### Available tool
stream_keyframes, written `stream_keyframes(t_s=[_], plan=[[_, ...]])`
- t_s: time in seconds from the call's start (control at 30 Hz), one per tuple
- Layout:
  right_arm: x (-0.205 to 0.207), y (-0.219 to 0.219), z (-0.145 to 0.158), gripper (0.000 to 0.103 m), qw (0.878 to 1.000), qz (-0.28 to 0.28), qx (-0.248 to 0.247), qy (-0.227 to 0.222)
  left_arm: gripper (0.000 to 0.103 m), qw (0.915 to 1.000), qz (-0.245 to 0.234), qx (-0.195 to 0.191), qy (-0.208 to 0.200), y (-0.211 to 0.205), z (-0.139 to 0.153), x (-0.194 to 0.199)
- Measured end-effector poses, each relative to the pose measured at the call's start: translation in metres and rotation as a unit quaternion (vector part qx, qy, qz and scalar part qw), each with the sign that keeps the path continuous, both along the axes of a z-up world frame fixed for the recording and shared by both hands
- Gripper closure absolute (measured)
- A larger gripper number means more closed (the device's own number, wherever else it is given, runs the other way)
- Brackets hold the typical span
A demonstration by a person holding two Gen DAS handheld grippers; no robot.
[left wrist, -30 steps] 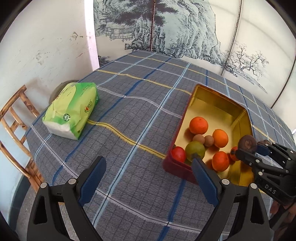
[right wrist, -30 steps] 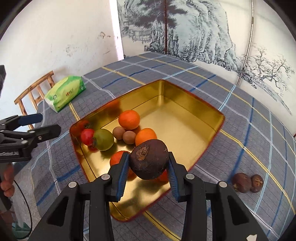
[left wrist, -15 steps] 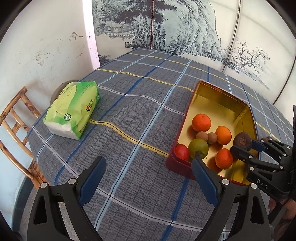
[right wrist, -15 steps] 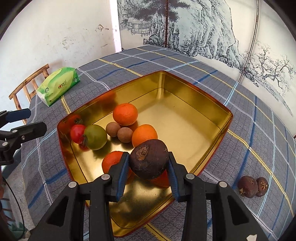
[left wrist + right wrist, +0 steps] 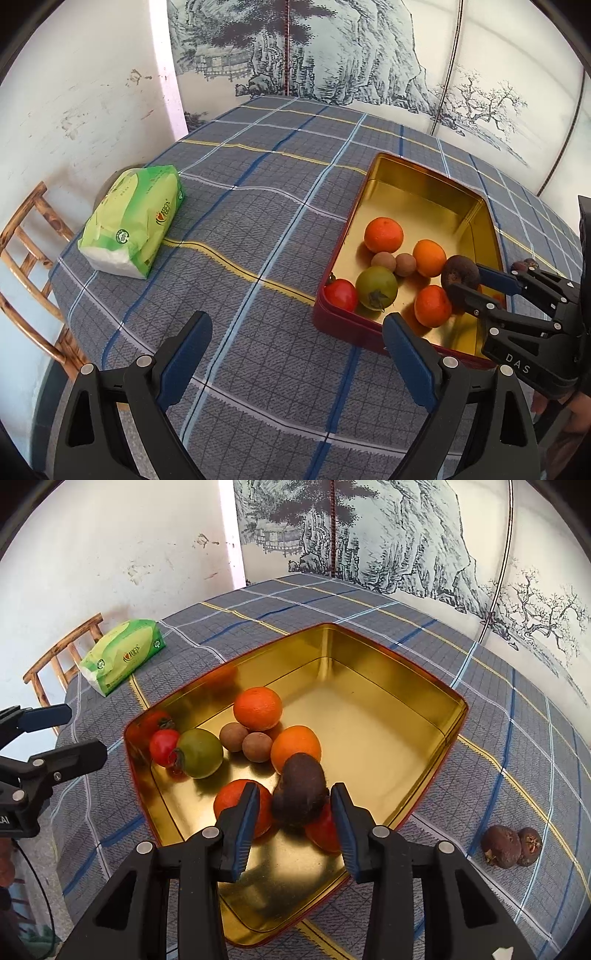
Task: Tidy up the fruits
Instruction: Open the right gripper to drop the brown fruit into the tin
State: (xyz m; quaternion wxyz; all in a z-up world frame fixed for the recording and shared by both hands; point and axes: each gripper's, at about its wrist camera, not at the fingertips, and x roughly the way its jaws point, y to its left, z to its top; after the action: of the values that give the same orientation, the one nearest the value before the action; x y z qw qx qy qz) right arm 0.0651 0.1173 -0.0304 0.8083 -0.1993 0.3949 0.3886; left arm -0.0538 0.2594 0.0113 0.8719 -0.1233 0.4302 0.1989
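The right gripper [image 5: 293, 805] is hovering over the near end of the gold tin [image 5: 369, 716], its blue pads set narrowly apart around a dark brown fruit [image 5: 300, 790]. In the right wrist view the fruit is sitting tilted between the fingers, seeming to touch the right pad while a sliver of gap is showing at the left one, so I cannot tell whether it is gripped or already loose. In the left wrist view the same fruit [image 5: 460, 275] is showing at the gripper's fingertips above the tin's near right corner.

Inside the tin, oranges [image 5: 257, 708] are lying toward the middle, two small brown fruits [image 5: 245, 741] are touching each other beside them, and a green tomato [image 5: 199, 753] is pressing against a red tomato [image 5: 164, 746] at the near left wall. Two more dark fruits [image 5: 511, 846] are resting together on the checked surface [image 5: 240, 221], well right of the tin.

The left gripper [image 5: 295, 345] is hanging wide open with nothing between its fingers, over bare cloth just left of the tin. A green tissue pack [image 5: 133, 219] is lying at the surface's far left edge, by a wooden chair [image 5: 26, 258].
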Motion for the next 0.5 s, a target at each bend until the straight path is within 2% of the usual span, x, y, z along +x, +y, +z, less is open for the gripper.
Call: stream_keyframes(t_s=[0.27, 0.5], plan=[[-0.003, -0.012, 0.011, 0.065, 1.0, -0.005, 0.03, 0.002, 0.01, 1.0, 0.005, -0.002, -0.005, -0.002, 0.002, -0.001], [0.004, -0.047, 0.031, 0.065, 0.997, -0.034, 0.07, -0.003, 0.01, 0.9997, -0.008, 0.009, -0.021, -0.013, 0.014, 0.002]])
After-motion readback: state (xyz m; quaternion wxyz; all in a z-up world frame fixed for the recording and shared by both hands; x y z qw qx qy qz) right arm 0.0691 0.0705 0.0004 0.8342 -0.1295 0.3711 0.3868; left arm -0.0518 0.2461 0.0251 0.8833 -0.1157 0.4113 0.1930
